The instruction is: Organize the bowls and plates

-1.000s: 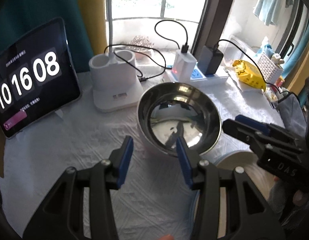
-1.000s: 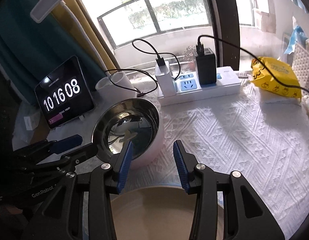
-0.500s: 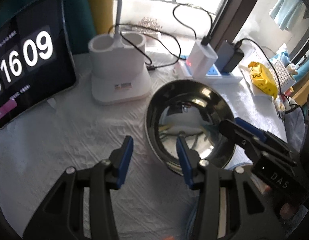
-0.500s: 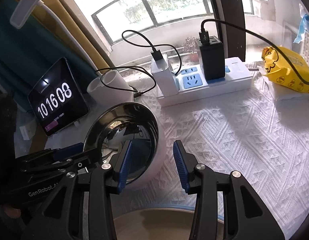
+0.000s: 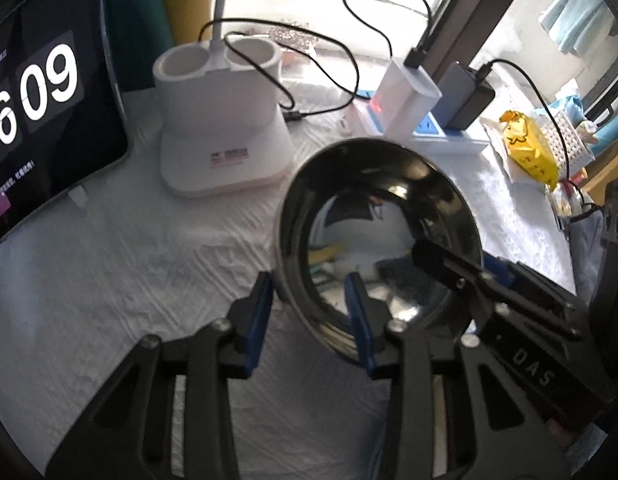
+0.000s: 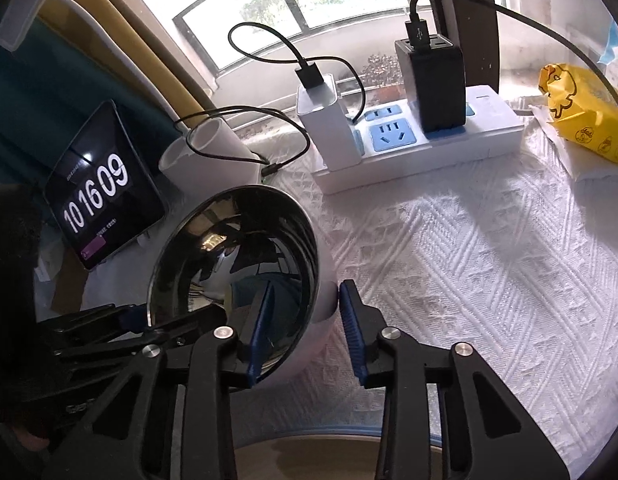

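A steel bowl (image 5: 389, 220) with a white outer wall (image 6: 325, 300) rests on the white cloth. My left gripper (image 5: 309, 312) straddles its near left rim. One blue pad is outside the wall and one inside, and the jaws are closing onto it. My right gripper (image 6: 305, 320) straddles the opposite rim the same way. Its outer pad rests against the white wall, and its jaws are closing too. A tan plate (image 6: 329, 452) with a blue edge lies just below the right gripper.
A tablet clock (image 5: 37, 92) leans at the left, beside a white two-cup holder (image 5: 221, 120). Behind the bowl sits a power strip (image 6: 421, 148) with chargers and black cables. A yellow packet (image 6: 581, 120) lies at the far right.
Both grippers came down and forward until their fingers straddle the bowl's rim on opposite sides. Both pairs of jaws have narrowed. The bowl now fills more of each view.
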